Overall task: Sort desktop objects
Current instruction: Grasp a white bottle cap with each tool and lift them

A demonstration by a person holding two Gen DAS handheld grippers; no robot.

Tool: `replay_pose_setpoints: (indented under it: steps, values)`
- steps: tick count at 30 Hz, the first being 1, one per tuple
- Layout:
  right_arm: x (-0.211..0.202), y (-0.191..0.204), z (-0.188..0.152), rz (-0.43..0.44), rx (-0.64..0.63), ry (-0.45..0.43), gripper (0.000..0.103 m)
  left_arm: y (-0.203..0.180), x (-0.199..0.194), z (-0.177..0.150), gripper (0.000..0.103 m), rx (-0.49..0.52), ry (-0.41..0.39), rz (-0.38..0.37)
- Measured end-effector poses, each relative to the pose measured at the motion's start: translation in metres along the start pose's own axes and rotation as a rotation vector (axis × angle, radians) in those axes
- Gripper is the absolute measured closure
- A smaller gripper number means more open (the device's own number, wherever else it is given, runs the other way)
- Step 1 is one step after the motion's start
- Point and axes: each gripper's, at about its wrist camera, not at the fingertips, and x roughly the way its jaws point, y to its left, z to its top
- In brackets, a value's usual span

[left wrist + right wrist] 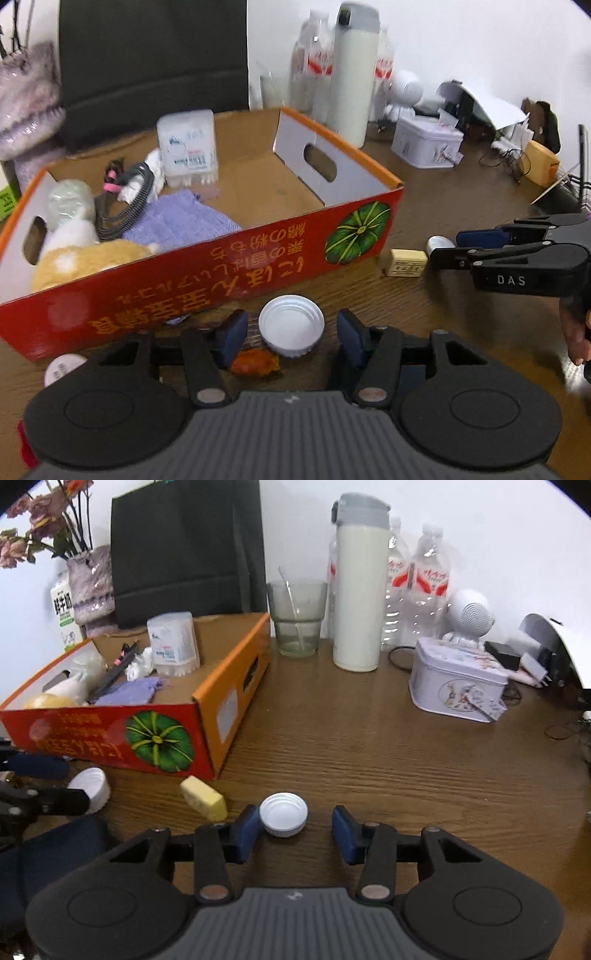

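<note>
A red and orange cardboard box point(207, 258) point(110, 734) holds a plush toy, a purple cloth, a cable and a cotton swab tub. My left gripper point(291, 332) is open around a large white cap point(291, 326) lying on the table in front of the box; an orange candy point(255, 363) lies just below it. My right gripper point(293, 821) is open around a smaller white cap point(283, 814), which sits against its left finger. A yellow eraser point(204, 803) point(405, 262) lies beside it. The right gripper also shows in the left wrist view point(445, 248).
A white thermos point(360, 587), a glass point(297, 618), water bottles point(421, 587), a white tin point(456, 679) and a small speaker point(469, 616) stand at the back of the wooden table. A black bag point(184, 550) and a vase point(90, 585) stand behind the box. A small round disc point(61, 367) lies by the box's near corner.
</note>
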Motion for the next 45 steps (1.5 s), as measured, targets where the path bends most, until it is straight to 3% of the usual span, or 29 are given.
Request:
replay_pose_setpoints:
  steps: [1,2,4,7,11,16,20,24,28,35,39,45]
  values:
    - [0.002,0.0,0.0,0.003,-0.02,-0.004,0.06,0.0,0.004,0.001,0.051,0.001,0.008,-0.004]
    - [0.004,0.002,0.001,0.006,-0.036,-0.01,0.061,0.0,0.008,0.002,0.061,0.001,0.014,-0.004]
    - [0.006,0.004,0.002,0.028,-0.05,-0.016,0.073,0.001,0.012,0.002,0.062,0.0,0.022,0.003]
    - [0.004,0.009,-0.001,0.031,-0.058,-0.036,0.076,-0.003,0.004,0.002,0.062,0.0,-0.013,0.013]
    - [-0.014,0.015,-0.003,0.028,-0.053,-0.068,0.076,-0.009,-0.031,0.007,0.063,0.009,-0.097,0.021]
    - [-0.071,0.033,-0.013,0.11,0.017,-0.157,0.076,-0.022,-0.087,0.006,0.063,-0.003,-0.196,0.02]
    - [-0.115,0.061,-0.035,0.133,0.013,-0.211,0.076,-0.036,-0.131,-0.027,0.062,-0.02,-0.244,0.067]
    - [-0.15,0.079,-0.071,0.203,0.106,-0.243,0.076,-0.034,-0.163,-0.076,0.062,-0.114,-0.241,0.072]
    - [-0.17,0.11,-0.102,0.152,0.074,-0.216,0.076,-0.035,-0.18,-0.122,0.062,-0.152,-0.198,0.105]
    - [-0.2,0.168,-0.152,0.16,-0.009,-0.209,0.076,-0.034,-0.191,-0.189,0.062,-0.237,-0.111,0.162]
    - [-0.214,0.18,-0.171,0.158,-0.04,-0.186,0.076,-0.039,-0.2,-0.206,0.062,-0.226,-0.117,0.161]
    - [-0.224,0.17,-0.175,0.133,-0.023,-0.193,0.076,-0.044,-0.207,-0.196,0.062,-0.215,-0.155,0.148]
